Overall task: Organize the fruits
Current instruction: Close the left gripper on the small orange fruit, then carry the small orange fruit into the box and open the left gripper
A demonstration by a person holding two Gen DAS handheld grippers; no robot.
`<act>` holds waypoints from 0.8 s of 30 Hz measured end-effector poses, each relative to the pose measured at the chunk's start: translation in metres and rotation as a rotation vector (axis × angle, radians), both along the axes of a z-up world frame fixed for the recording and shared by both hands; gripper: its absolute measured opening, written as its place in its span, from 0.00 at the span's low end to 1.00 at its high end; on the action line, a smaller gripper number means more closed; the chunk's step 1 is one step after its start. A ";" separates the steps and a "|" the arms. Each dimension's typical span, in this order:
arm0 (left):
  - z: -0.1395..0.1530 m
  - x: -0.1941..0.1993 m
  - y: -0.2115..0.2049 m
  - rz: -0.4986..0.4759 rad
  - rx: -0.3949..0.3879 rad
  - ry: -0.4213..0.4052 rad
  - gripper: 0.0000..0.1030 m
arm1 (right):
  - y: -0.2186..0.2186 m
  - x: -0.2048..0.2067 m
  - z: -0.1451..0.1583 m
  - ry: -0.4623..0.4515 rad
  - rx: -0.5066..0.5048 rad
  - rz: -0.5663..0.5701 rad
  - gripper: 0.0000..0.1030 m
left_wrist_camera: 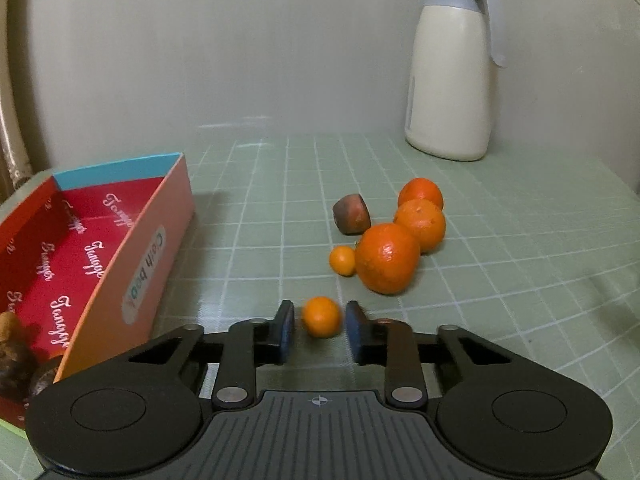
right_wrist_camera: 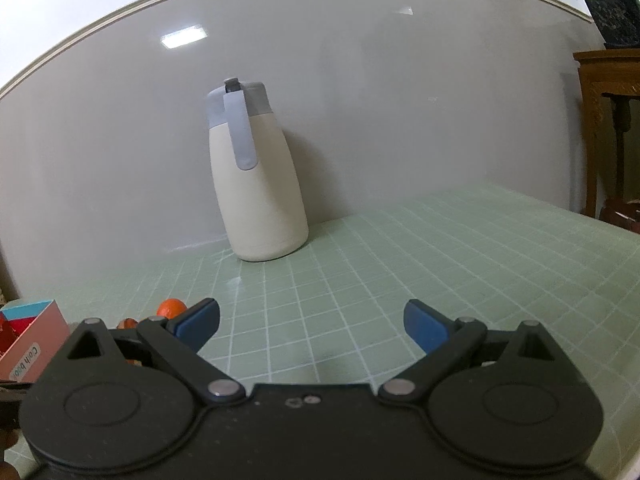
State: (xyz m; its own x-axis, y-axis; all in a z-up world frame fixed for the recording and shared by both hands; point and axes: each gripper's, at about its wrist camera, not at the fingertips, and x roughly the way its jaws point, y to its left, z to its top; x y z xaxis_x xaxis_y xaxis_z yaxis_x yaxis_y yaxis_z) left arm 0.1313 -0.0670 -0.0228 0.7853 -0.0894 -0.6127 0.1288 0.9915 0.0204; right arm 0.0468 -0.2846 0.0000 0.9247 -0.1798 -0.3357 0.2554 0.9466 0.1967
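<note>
Bench [left_wrist_camera: 480,280], a green gridded surface, carries everything, and at ten o'clock on it in the left wrist view sits the red and orange box [left_wrist_camera: 120,248], open at the top, with some brownish items (too blurred to name) already lying in its near corner. At one o'clock by the wall stands the cream jug [left_wrist_camera: 450,80] with a grey lid, no part of this job. Between box and jug, near the middle, three oranges [left_wrist_camera: 387,258] lie touching in a row, a brown cut fruit piece [left_wrist_camera: 352,214] just beside them at eleven o'clock of the row, and a small kumquat [left_wrist_camera: 342,260] against the nearest orange. The left tool [left_wrist_camera: 320,330] is narrowed around a second small kumquat [left_wrist_camera: 321,317], pads just beside it on either side; whether they grip yet I cannot tell. The right tool [right_wrist_camera: 312,326] is spread wide and holds nothing. The step in hand appears to be picking this kumquat; next it likely needs a gentle squeeze, a lift, then a carry toward ten o'clock over the box wall.
</note>
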 end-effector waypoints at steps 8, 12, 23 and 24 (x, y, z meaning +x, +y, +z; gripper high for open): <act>0.005 -0.008 -0.001 -0.002 0.018 -0.050 0.20 | -0.001 -0.007 0.001 0.000 0.006 -0.003 0.96; 0.010 -0.017 -0.003 -0.016 0.032 -0.099 0.20 | 0.000 -0.007 0.001 0.004 0.004 0.000 0.96; 0.032 -0.038 0.016 0.018 0.037 -0.239 0.20 | 0.009 0.000 -0.003 0.026 -0.014 0.024 0.96; 0.034 -0.040 0.018 0.028 0.042 -0.253 0.20 | 0.011 0.000 -0.003 0.028 -0.016 0.027 0.96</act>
